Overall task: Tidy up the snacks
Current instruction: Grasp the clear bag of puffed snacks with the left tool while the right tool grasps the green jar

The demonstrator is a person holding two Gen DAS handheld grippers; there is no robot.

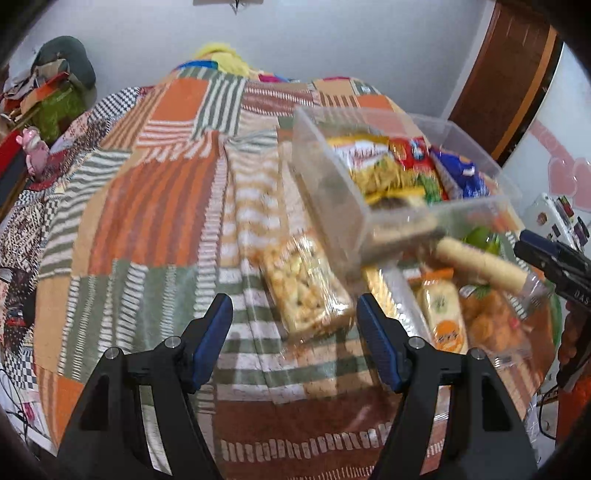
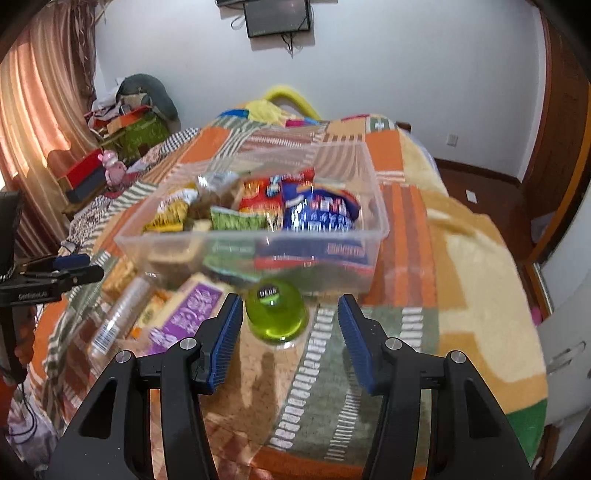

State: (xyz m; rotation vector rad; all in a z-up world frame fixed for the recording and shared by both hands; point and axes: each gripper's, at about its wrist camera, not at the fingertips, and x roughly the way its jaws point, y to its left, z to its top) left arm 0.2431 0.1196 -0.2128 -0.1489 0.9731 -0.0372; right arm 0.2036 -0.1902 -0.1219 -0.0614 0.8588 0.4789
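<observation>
A clear plastic bin [image 1: 325, 177] holding several snack packets stands on the patchwork bedspread; it also shows in the right wrist view [image 2: 369, 236]. My left gripper [image 1: 293, 328] is open, its tips on either side of a clear nut brittle pack [image 1: 306, 288] lying just ahead. My right gripper [image 2: 290, 325] is open, with a green jelly cup [image 2: 276, 312] on the bed between its fingers, nearer the left one. A wafer roll tube [image 1: 484, 266], an orange-label packet [image 1: 443, 314] and a purple packet [image 2: 188, 314] lie in front of the bin.
The bedspread [image 1: 155, 206] covers the whole bed. The right gripper's tip [image 1: 554, 262] shows at the left view's right edge. Cluttered boxes [image 2: 125, 129] stand beside the bed at far left. A wall screen [image 2: 279, 16] hangs above.
</observation>
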